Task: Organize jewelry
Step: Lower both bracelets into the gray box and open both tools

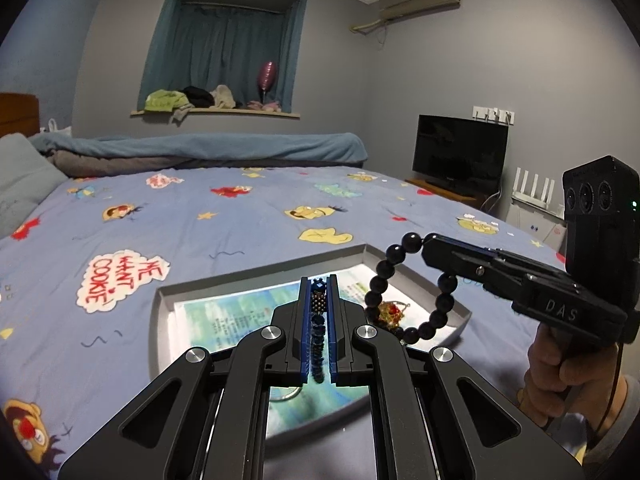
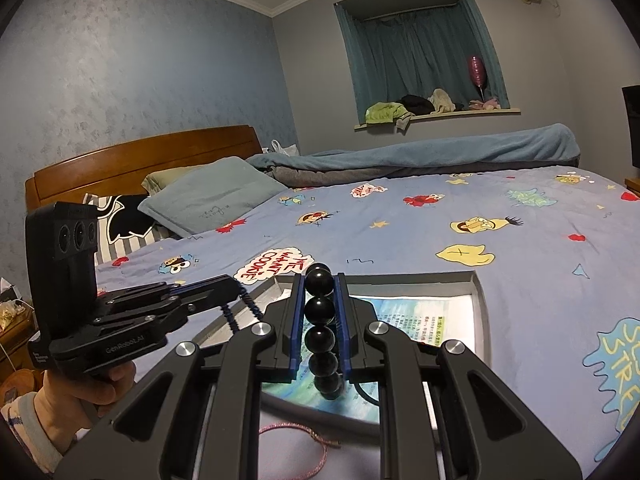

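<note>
Holding a black bead bracelet above the grey tray on the bed, the right claw is clamped on it; the left claw pinches a thin dark-blue beaded strand. Judging by this, both pieces are mid-carry; next calls for lowering each into the tray separately, untangled.

Plenty of open bedsheet beyond and on both sides of the grey tray, nothing standing on it out to the rolled blanket. Inside the tray, only a gold-and-red jewelry pile on the right side; left half flat and bare. Air above the tray crowded though: left gripper clamped on a small-bead bracelet, right gripper clamped on a big black-bead bracelet dangling just over the pile. Pink cord loose near the tray's front rim.
</note>
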`<action>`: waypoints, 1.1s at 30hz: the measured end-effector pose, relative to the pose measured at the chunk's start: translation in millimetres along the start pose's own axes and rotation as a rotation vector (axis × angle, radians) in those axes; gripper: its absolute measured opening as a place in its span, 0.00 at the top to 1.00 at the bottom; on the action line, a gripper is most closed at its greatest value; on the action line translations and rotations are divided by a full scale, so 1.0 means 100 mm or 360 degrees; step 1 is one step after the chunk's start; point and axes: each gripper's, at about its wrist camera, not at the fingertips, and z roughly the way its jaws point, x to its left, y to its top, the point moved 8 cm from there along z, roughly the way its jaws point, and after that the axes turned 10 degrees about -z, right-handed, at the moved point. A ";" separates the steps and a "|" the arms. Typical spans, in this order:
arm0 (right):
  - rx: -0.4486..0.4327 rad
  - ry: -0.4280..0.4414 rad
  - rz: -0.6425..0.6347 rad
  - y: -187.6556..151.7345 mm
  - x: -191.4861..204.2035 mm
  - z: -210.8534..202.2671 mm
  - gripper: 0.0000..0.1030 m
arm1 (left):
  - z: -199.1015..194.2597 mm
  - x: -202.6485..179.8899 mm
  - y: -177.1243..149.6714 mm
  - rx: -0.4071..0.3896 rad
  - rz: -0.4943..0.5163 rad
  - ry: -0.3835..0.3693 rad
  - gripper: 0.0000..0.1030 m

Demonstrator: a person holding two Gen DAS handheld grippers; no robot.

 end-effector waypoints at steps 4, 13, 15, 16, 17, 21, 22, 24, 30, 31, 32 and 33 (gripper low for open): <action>0.0028 -0.0003 -0.0003 0.00 0.00 0.12 0.86 | 0.12 0.01 0.02 0.0011 -0.0026 0.0010 0.93; 0.0225 -0.0119 0.0062 -0.27 -0.26 0.40 0.86 | 0.38 0.21 -0.08 0.0123 -0.0088 0.0112 0.93; 0.0252 -0.0139 0.0078 -0.31 -0.32 0.42 0.86 | 0.43 0.28 -0.12 0.0157 -0.0099 0.0147 0.93; 0.0261 -0.0146 0.0082 -0.33 -0.34 0.43 0.86 | 0.44 0.32 -0.14 0.0170 -0.0107 0.0160 0.93; 0.0278 -0.0158 0.0087 -0.35 -0.36 0.44 0.86 | 0.46 0.36 -0.16 0.0188 -0.0115 0.0179 0.93; 0.0319 -0.0181 0.0098 -0.42 -0.42 0.47 0.86 | 0.51 0.48 -0.23 0.0253 -0.0124 0.0233 0.93; 0.0327 -0.0186 0.0105 -0.44 -0.44 0.48 0.86 | 0.53 0.50 -0.26 0.0278 -0.0118 0.0249 0.93; 0.0346 -0.0190 0.0111 -0.47 -0.46 0.50 0.86 | 0.55 0.54 -0.30 0.0305 -0.0126 0.0259 0.93; 0.0387 -0.0195 0.0135 -0.54 -0.51 0.53 0.86 | 0.60 0.61 -0.38 0.0359 -0.0143 0.0281 0.93; 0.0388 -0.0194 0.0140 -0.55 -0.52 0.53 0.86 | 0.61 0.62 -0.39 0.0371 -0.0140 0.0283 0.93; 0.0393 -0.0198 0.0141 -0.55 -0.53 0.52 0.86 | 0.61 0.62 -0.40 0.0378 -0.0140 0.0290 0.91; 0.0395 -0.0201 0.0143 -0.56 -0.54 0.52 0.86 | 0.62 0.63 -0.41 0.0382 -0.0143 0.0293 0.88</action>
